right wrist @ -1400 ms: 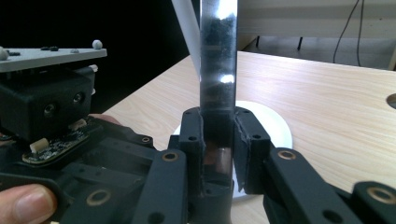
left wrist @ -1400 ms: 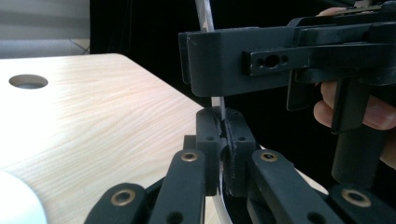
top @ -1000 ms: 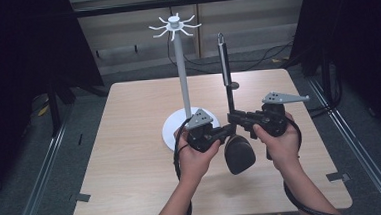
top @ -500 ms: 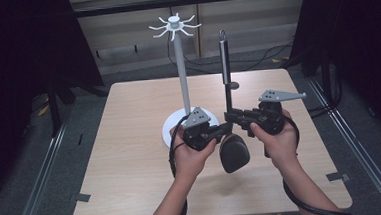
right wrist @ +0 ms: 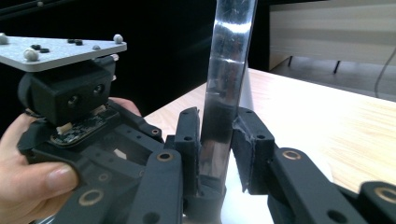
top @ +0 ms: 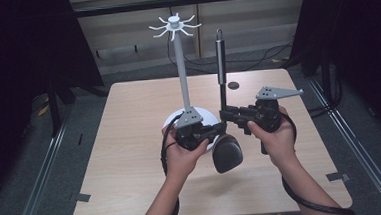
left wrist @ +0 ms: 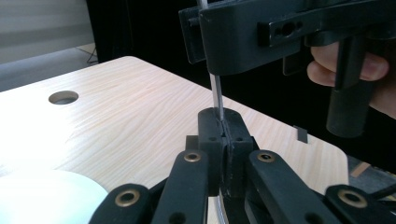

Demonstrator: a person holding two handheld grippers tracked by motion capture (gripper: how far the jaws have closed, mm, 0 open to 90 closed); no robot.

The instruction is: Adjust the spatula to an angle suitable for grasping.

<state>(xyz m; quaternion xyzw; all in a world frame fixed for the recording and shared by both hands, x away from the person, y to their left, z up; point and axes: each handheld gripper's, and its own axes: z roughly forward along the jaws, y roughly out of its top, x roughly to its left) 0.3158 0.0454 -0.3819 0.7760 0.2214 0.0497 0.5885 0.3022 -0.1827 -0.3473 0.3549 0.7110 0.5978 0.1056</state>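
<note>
A long-handled utensil stands upright over the table, with a grey grip (top: pixel 220 55) at the top and a black spoon-like head (top: pixel 228 154) at the bottom. My left gripper (top: pixel 221 129) is shut on its thin metal shaft (left wrist: pixel 215 93), which shows edge-on between the pads. My right gripper (top: pixel 225 113) reaches in from the right just above it. It is shut on the flat shiny shaft (right wrist: pixel 224 93), and its jaws have just eased open a little. Just to the left rises a white rack (top: pixel 182 73) with a spoked hub (top: pixel 174 26).
The rack's round white base (top: pixel 206 117) sits behind my left gripper on the wooden table (top: pixel 130 141). A cable hole (top: pixel 233 85) lies at the table's back. Dark tape marks (top: pixel 335 177) sit near the front corners. Metal rails run along both sides of the table.
Both hands and the utensil have drifted slightly left, and the black head has swung left with them. Both grippers stay on the shaft.
</note>
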